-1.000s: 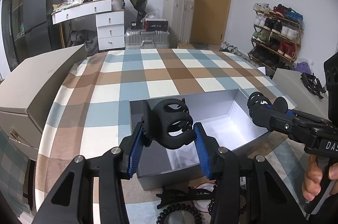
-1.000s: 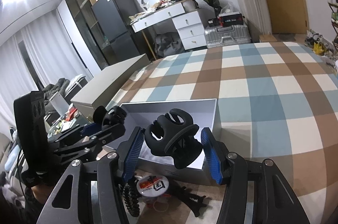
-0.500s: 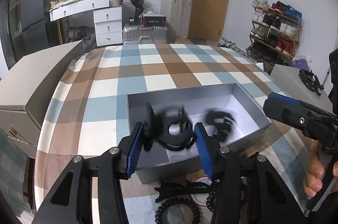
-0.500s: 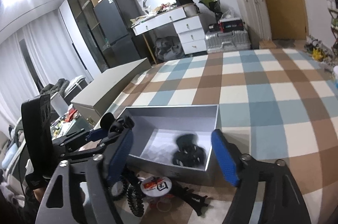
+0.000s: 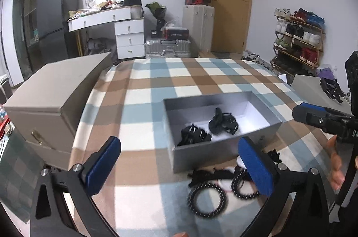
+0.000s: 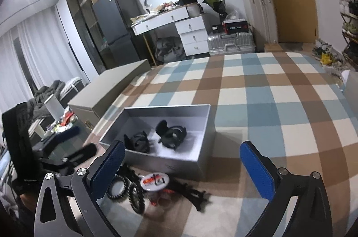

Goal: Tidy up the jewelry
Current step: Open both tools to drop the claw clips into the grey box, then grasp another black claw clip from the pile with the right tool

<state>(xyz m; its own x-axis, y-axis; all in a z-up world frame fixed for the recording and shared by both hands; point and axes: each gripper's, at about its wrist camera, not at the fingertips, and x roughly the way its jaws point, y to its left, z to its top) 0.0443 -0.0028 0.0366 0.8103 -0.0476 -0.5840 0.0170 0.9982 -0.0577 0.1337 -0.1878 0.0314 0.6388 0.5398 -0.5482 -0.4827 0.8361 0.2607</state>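
An open grey box [image 5: 197, 155] [image 6: 179, 162] sits on the checked cloth. Two black claw hair clips lie inside it: one on the left [image 5: 193, 135] [image 6: 137, 142] and one on the right [image 5: 223, 121] [image 6: 171, 133]. My left gripper [image 5: 181, 165] is open and empty, held back from the box's near wall. My right gripper [image 6: 179, 165] is open and empty, also near the box's front; it shows at the right in the left wrist view [image 5: 313, 116]. In front of the box lie black spiral hair ties [image 5: 207, 200] [image 6: 125, 190], a black clip [image 6: 192, 192] and a small round tin [image 6: 154, 181].
A large beige box [image 5: 56, 100] [image 6: 107, 89] stands at the cloth's left edge. The checked cloth [image 5: 190, 80] stretches beyond the grey box. A grey surface with black items [image 5: 331, 87] is at the right. Desk, suitcases and shoe rack stand far behind.
Both grippers were shut on black claw clips above the box. Both opened; the two clips dropped into the box. Both grippers have pulled back and are wide open.
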